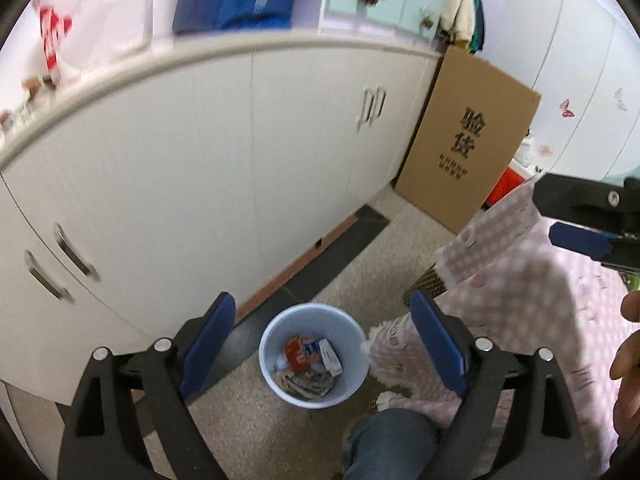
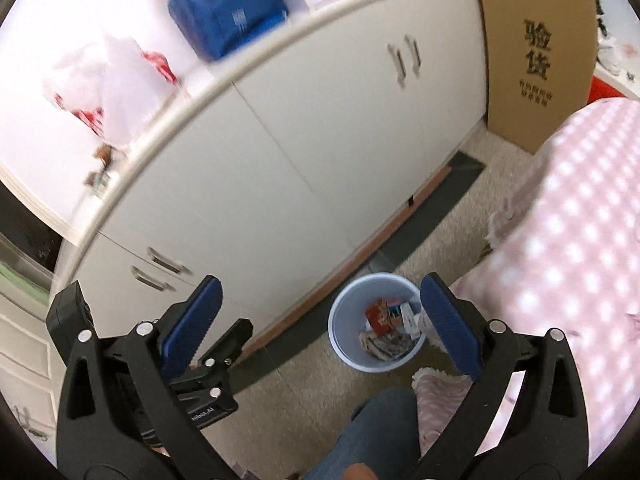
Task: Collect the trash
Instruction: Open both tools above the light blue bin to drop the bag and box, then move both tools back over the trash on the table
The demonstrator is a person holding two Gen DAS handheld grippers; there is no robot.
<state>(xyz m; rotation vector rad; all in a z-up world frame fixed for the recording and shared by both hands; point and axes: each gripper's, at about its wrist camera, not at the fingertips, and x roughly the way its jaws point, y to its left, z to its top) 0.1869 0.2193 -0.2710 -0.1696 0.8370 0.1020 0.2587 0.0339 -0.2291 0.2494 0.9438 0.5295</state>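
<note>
A light blue waste bin (image 1: 276, 332) stands on the speckled floor by the cabinet base and holds crumpled wrappers (image 1: 308, 364). My left gripper (image 1: 322, 320) is open and empty, high above the bin, which shows between its blue pads. In the right wrist view the same bin (image 2: 344, 320) with wrappers (image 2: 386, 332) lies between the fingers of my right gripper (image 2: 320, 300), also open and empty. The right gripper also shows at the right edge of the left wrist view (image 1: 576, 220).
White cabinets (image 1: 200, 160) with metal handles run along the left. A cardboard box (image 1: 468, 136) leans at their far end. A pink checked bedspread (image 2: 580, 240) fills the right. A knee in jeans (image 1: 392, 440) is at the bottom. Bags (image 2: 228, 12) sit on the cabinet top.
</note>
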